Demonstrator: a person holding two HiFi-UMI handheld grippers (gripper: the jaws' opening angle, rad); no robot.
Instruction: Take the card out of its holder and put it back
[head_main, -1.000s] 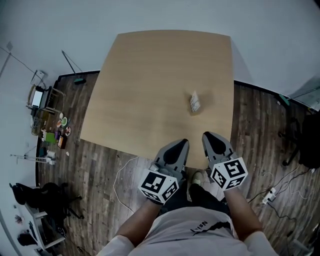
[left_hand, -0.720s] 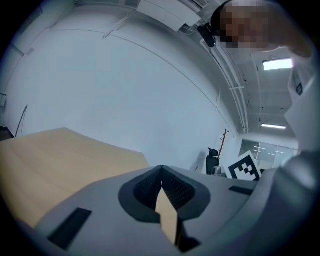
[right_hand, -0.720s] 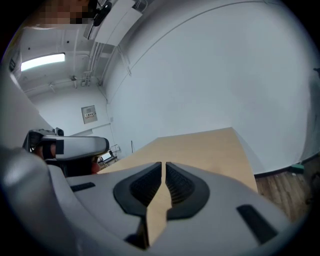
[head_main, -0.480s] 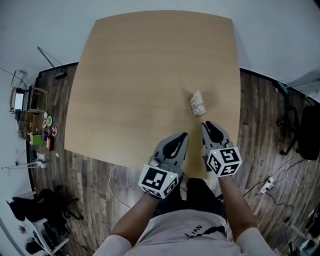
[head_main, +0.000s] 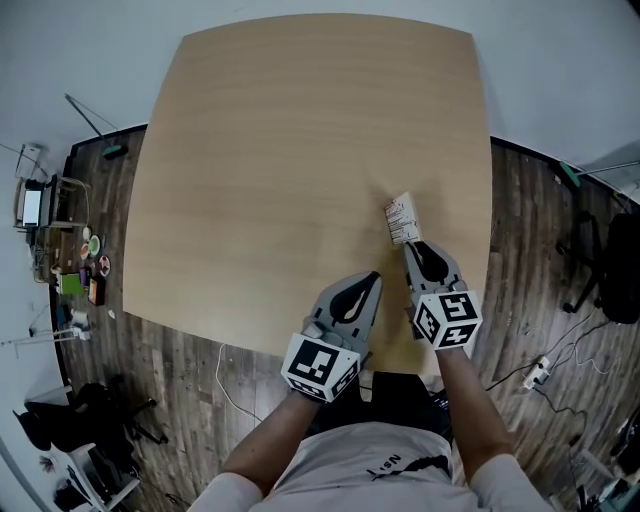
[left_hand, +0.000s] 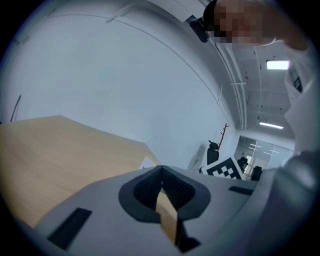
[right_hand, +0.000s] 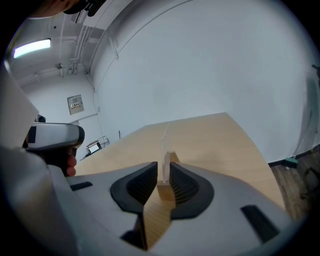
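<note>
A white printed card (head_main: 401, 217) stands upright in a small wooden card holder (head_main: 406, 239) on the right part of the light wood table (head_main: 300, 150). My right gripper (head_main: 413, 248) has its tips at the holder's near end. In the right gripper view the holder (right_hand: 164, 191) fills the narrow gap between the jaws, and the card (right_hand: 163, 160) rises edge-on just past them. The right gripper (right_hand: 164, 166) is shut on the holder. My left gripper (head_main: 372, 277) hovers to the left over the table's near edge. In its own view the left gripper (left_hand: 161, 169) is shut and empty.
Dark wood floor surrounds the table, with a cable (head_main: 235, 370) below the near edge. A rack with small items (head_main: 75, 260) stands at the far left and a black chair (head_main: 610, 270) at the right. The right gripper's marker cube (left_hand: 223, 168) shows in the left gripper view.
My right gripper has moved forward from the table's near edge up to the card holder and now has it between its jaws. The left gripper has kept beside it, still shut.
</note>
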